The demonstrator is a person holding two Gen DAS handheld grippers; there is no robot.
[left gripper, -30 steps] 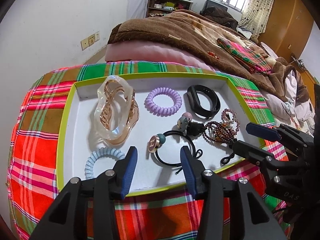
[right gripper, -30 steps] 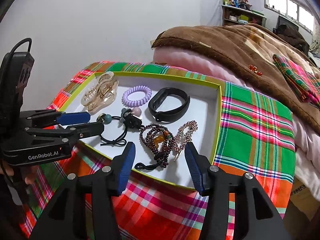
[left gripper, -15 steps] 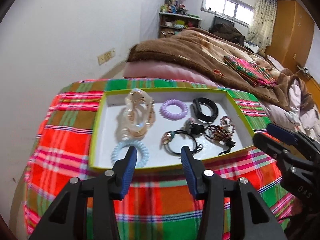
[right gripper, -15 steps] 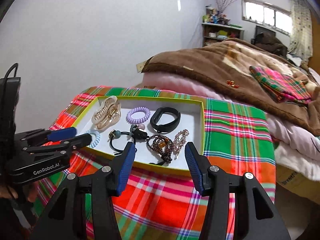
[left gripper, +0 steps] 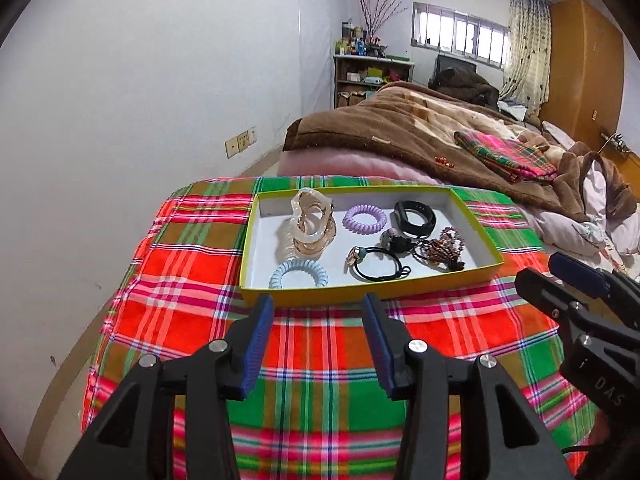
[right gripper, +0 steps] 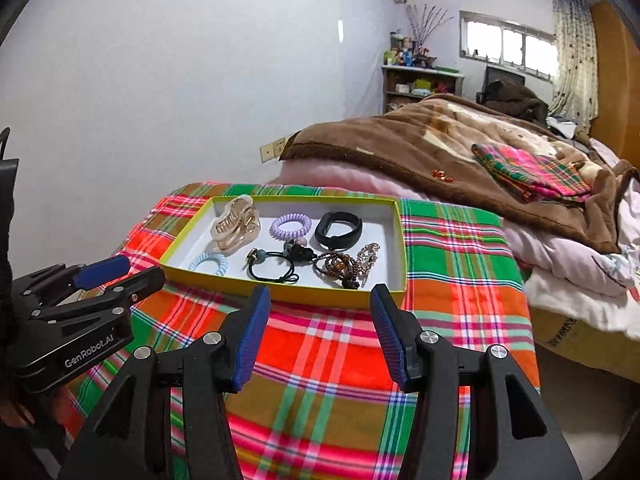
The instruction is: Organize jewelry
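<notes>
- Left tool (left gripper: pixel 318 312): fingers spread wide, holding nothing; low centre of its frame, short of the tray.
- Right tool (right gripper: pixel 320 304): likewise agape and empty.
- Yellow-rimmed tray (left gripper: pixel 360 289) mid-frame on plaid-covered tabletop (left gripper: pixel 192 264).
- Inside: clear hair claw (left gripper: pixel 310 226) upper left; lilac coil tie (left gripper: pixel 364 219); black band (left gripper: pixel 414 216), possibly a fitness wristband; blue coil tie (left gripper: pixel 298 274); black elastic (left gripper: pixel 378 264); beaded bracelet (left gripper: pixel 438 248) right.
</notes>
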